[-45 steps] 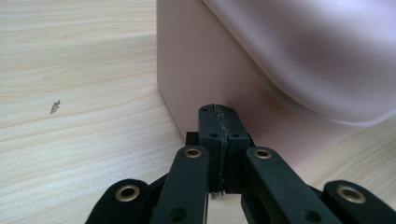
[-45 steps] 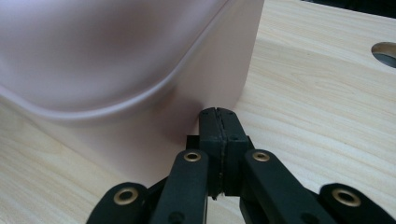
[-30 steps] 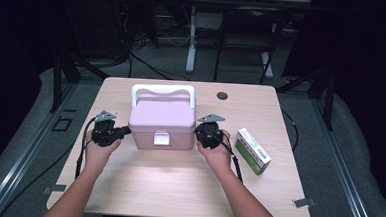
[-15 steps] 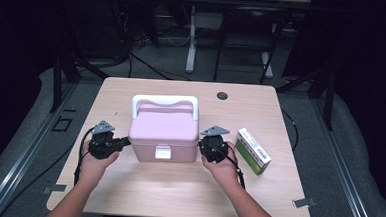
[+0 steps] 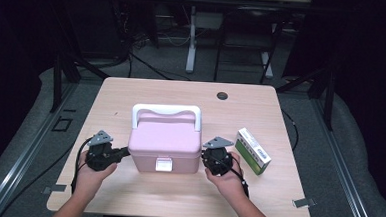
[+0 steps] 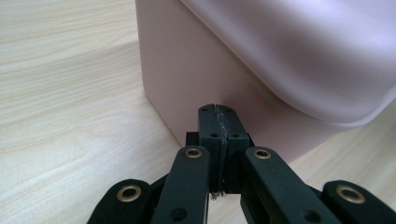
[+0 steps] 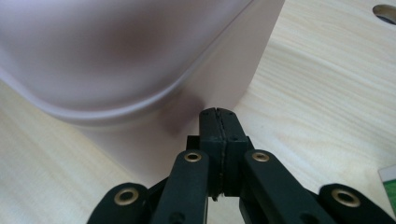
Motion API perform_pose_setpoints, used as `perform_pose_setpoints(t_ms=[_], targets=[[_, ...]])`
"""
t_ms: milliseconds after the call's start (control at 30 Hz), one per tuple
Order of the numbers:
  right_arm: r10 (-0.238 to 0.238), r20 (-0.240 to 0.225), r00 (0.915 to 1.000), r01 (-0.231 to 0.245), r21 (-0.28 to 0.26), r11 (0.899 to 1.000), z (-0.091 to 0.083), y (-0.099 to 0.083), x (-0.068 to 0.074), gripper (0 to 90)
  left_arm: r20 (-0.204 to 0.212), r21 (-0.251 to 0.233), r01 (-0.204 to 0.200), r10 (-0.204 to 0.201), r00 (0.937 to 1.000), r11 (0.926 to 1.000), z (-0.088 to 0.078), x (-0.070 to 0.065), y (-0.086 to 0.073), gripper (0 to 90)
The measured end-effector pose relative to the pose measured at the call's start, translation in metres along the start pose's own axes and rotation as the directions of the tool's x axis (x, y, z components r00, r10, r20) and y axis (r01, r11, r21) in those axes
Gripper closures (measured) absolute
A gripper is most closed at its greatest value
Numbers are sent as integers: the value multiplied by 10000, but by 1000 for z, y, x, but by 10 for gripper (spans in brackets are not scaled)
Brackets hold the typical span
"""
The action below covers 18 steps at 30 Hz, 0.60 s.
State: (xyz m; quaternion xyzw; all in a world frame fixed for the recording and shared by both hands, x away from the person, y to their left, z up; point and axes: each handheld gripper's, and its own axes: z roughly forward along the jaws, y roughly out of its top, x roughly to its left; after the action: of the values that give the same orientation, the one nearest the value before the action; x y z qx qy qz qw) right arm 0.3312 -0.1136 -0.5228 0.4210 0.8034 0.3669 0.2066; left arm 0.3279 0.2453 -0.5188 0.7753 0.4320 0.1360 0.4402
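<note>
My left gripper (image 5: 123, 151) and right gripper (image 5: 204, 156), jaws pressed together and empty, point inward toward each other near the table's (image 5: 132, 90) front edge.

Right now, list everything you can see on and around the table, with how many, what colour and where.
box: one, pink with a white handle and white front latch, middle of the table, between the two grippers
carton: one, green and white, on the table to the right of the box
table: one, light wood, centre of the high view
hole: one, dark and round, in the tabletop near the far edge
floor: grey, around the table, with cables and stand legs beyond the far edge
left gripper: one, black, jaws shut, tips at the left side of the box
right gripper: one, black, jaws shut, tips at the right side of the box
</note>
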Motion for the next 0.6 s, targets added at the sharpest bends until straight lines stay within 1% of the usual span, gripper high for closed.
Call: perform_pose_setpoints(t_ms=[67, 100, 133, 267, 333, 367, 400, 500, 533, 567, 600], targets=[[-70, -55, 10000, 70, -23, 10000, -5, -5, 2, 900, 10, -18, 22, -22, 10000, 10000, -2, -3, -2, 900], [-70, -55, 10000, 70, -23, 10000, -5, -5, 2, 900, 27, 60, -15, 15, 10000, 10000, -3, -4, -2, 900], [-6, -70, 10000, 6, -20, 10000, -7, -6, 3, 900, 62, -8, 51, -51, 10000, 10000, -3, -5, -4, 900], [263, -173, 9995, -264, -77, 9996, -14, -13, 4, 900, 171, -10, -52, 52, 9998, 10000, -6, -12, -8, 900], [182, -157, 9997, -184, -126, 9998, -18, -17, 5, 900, 270, 11, -53, 53, 9996, 10000, -8, -16, -10, 900], [156, -123, 9998, -158, -135, 9998, -21, -19, 7, 900, 258, 9, -144, 144, 9996, 9999, -9, -18, -11, 900], [106, -103, 9999, -107, -124, 9999, -23, -21, 8, 900, 287, 13, -119, 118, 9995, 9999, -10, -20, -13, 900], [-195, -8, 9998, 195, -92, 9998, -29, -25, 9, 900, 421, 28, -145, 144, 9990, 9999, -12, -25, -15, 900], [-219, -19, 9998, 219, -68, 9997, -30, -26, 10, 900, 395, 70, -189, 186, 9990, 9998, -13, -27, -16, 900], [-232, -74, 9997, 232, -32, 9997, -32, -27, 9, 900, 427, 11, -174, 173, 9989, 9998, -14, -29, -17, 900], [-174, -107, 9998, 174, -14, 9998, -34, -29, 9, 900, 443, 41, -175, 173, 9989, 9998, -14, -31, -18, 900]])
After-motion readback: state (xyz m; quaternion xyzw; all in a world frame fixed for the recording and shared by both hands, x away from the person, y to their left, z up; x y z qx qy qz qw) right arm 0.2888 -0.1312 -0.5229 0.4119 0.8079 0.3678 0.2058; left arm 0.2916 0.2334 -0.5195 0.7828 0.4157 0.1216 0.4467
